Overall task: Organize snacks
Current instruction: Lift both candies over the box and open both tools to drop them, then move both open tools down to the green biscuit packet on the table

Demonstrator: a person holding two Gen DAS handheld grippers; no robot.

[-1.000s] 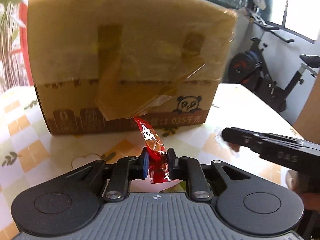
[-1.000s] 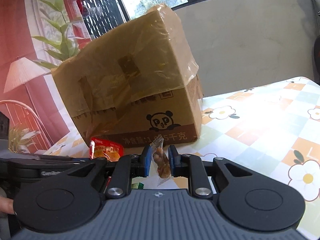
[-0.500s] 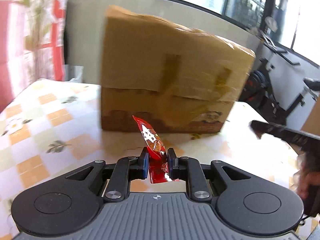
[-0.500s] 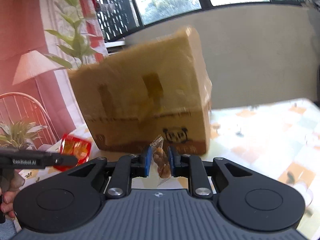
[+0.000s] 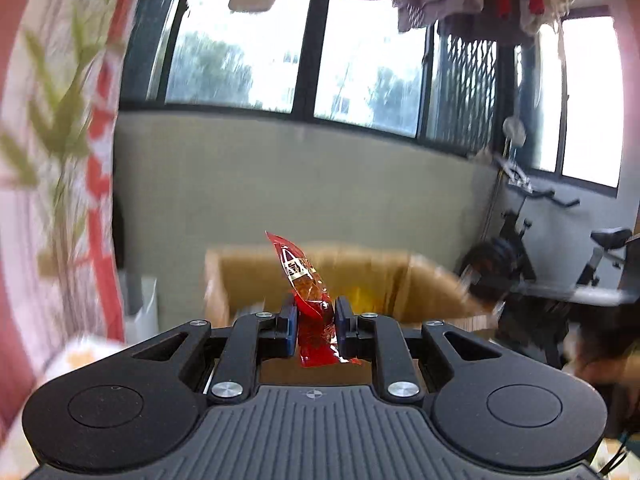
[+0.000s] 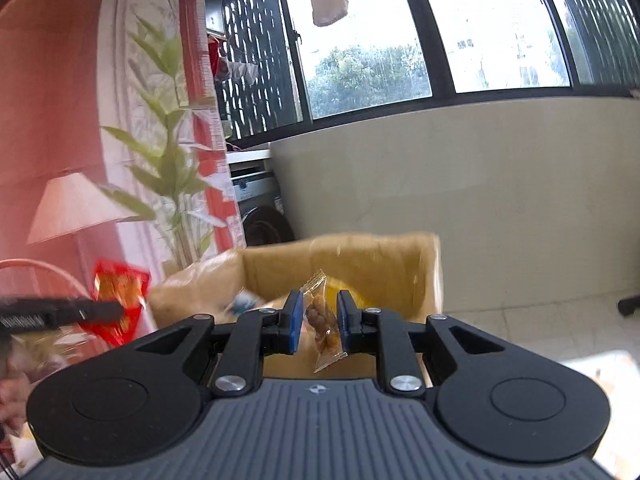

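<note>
Btwn L fingers: red snack pkt.

The red snack packet carries a gold-and-white label, seemingly characters, too blurred to read.

Open box top — walls all round

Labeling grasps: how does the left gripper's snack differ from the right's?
The red packet in the left gripper is opaque red with a printed label; the clear packet in the right gripper is see-through, showing brown pieces. The red packet rises well above the fingers; the clear packet barely does. Both are pinched, with the open cardboard box just ahead.
</note>
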